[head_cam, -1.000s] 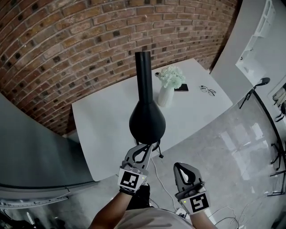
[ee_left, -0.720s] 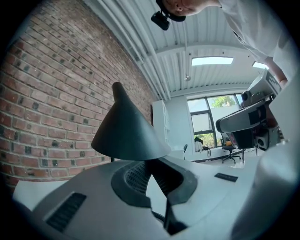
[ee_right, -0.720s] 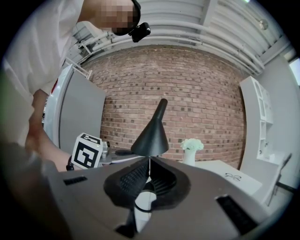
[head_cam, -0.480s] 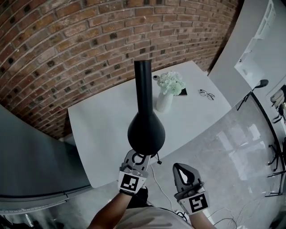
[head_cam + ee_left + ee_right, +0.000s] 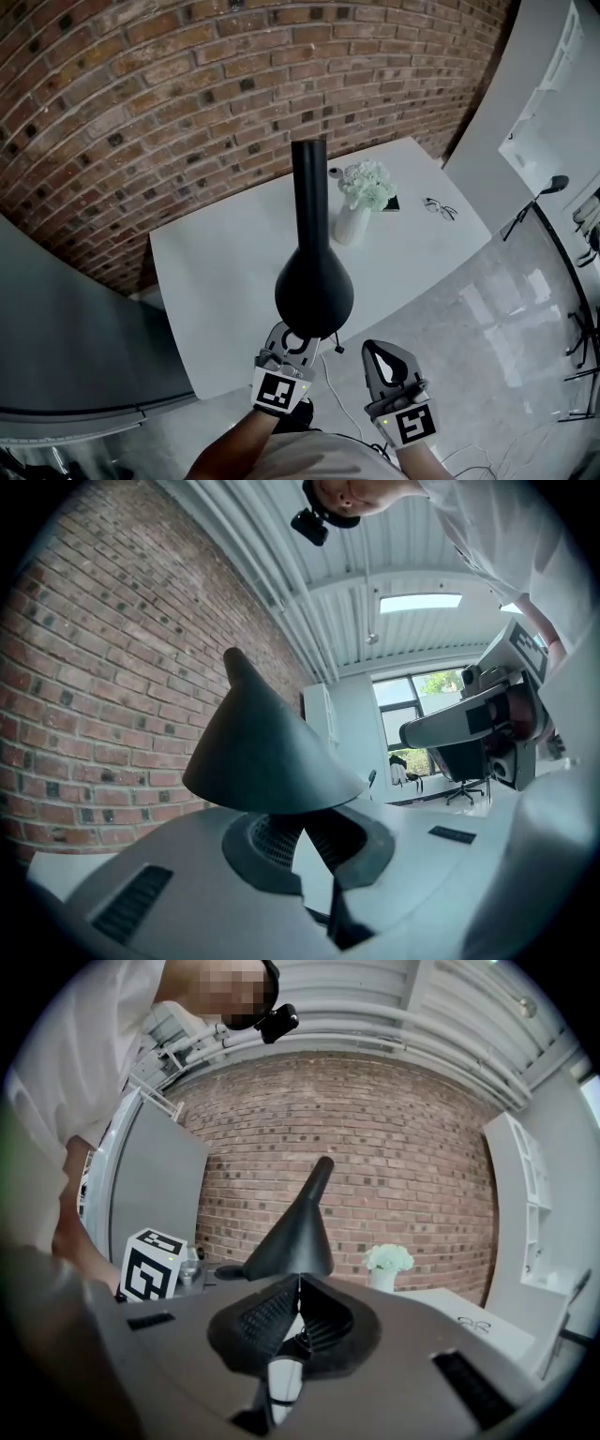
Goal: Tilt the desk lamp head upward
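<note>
The black lamp head [image 5: 314,281] is a cone with a long neck [image 5: 309,187], seen from above over the white table [image 5: 216,272]. My left gripper [image 5: 300,337] reaches under the near rim of the cone, its tips hidden by the shade. In the left gripper view the cone [image 5: 262,752] sits right over the jaw tips, and the left gripper [image 5: 305,810] looks shut on the rim. My right gripper [image 5: 380,352] hangs to the right of the lamp, apart from it and shut on nothing. The right gripper view shows the cone [image 5: 291,1237] beyond the closed right gripper [image 5: 300,1279].
A white vase of pale flowers [image 5: 361,192] stands behind the lamp, with a dark flat item [image 5: 392,202] and glasses [image 5: 438,208] further right. A brick wall [image 5: 141,94] backs the table. A grey cabinet [image 5: 66,319] is at left. A cable [image 5: 330,370] hangs off the table's front edge.
The left gripper's tips have slid under the lamp head's near rim. The view has shifted slightly. The right gripper has stayed in place.
</note>
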`<state>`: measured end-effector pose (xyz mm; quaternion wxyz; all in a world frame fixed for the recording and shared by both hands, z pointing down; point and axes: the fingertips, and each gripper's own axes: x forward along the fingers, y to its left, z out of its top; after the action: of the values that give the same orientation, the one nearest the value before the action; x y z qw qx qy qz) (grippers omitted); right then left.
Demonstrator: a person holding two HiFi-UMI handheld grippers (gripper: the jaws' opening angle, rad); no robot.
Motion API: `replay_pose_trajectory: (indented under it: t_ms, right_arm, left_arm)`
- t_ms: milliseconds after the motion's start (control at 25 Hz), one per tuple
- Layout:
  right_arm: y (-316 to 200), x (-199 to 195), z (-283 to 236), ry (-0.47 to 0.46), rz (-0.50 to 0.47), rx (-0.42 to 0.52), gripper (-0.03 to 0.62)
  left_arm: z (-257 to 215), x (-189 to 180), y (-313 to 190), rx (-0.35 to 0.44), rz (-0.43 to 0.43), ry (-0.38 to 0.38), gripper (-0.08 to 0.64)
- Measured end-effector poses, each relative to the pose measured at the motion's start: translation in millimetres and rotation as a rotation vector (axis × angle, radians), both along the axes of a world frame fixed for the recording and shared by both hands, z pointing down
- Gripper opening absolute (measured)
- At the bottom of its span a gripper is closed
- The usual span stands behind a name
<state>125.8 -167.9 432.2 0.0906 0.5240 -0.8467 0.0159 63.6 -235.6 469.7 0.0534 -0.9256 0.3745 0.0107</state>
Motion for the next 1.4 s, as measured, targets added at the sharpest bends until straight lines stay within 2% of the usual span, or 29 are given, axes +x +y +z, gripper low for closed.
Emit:
replay_pose_trajectory:
  t_ms: [680, 1000, 1080, 1200, 1400]
  right_arm:
    - [3, -11, -11, 0.012, -0.032, 0.041, 0.017]
    - [8, -8, -12, 0.024, -0.015, 0.042, 0.017]
    - [10, -8, -10, 0.021, -0.015, 0.039, 0.017]
    - [7, -11, -11, 0.014, -0.015, 0.04, 0.017]
    - [7, -20, -16, 0.007, -0.037, 0.06, 0.017]
  left_arm:
    - [-32, -9, 28, 0.047, 0.022, 0.003, 0.006]
    - [-48, -13, 39, 0.068, 0.02, -0.005, 0.006]
    - [-51, -15, 40, 0.055, 0.016, 0.021, 0.006]
    - [-56, -22, 38, -0.002, -0.014, 0.127, 0.006]
    - [-66, -23, 43, 0.018, -0.007, 0.127, 0.006]
